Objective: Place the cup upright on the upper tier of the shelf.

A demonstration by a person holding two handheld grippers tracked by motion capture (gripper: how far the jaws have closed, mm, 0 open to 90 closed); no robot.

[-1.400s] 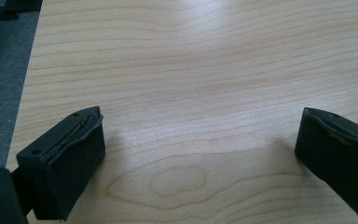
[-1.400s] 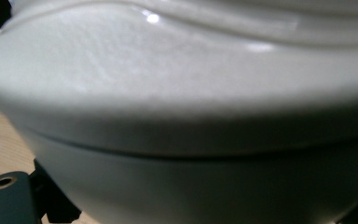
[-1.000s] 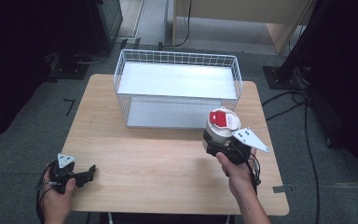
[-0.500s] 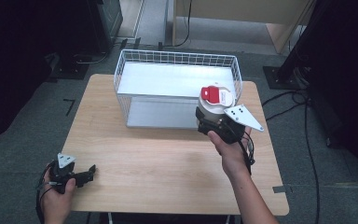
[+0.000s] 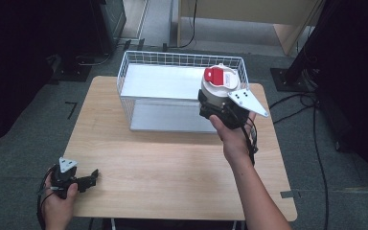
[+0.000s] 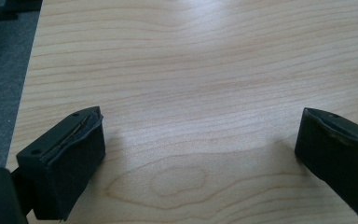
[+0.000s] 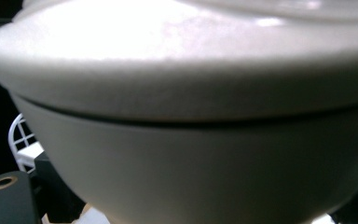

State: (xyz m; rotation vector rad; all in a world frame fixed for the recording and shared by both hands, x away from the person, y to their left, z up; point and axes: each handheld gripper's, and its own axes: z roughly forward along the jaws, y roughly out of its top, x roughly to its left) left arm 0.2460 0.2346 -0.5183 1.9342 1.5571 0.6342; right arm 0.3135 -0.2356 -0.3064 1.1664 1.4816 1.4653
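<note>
A person stands at a light wooden desk (image 5: 172, 163) with a handheld gripper in each hand. The right gripper (image 5: 216, 108) is clenched around the lower body of a white, rounded pot with a red lid knob (image 5: 219, 84), holding it in the air over the right front corner of a white wire basket (image 5: 139, 60) at the back of the desk. In the right gripper view, the pot (image 7: 182, 140) looks smooth and glossy, with a seam under its lid. It is probably rigid, fairly light and slippery, so a grip below the seam seems safest. The left gripper (image 5: 87, 179) rests released at the desk's near left corner, jaws wide apart.
</note>
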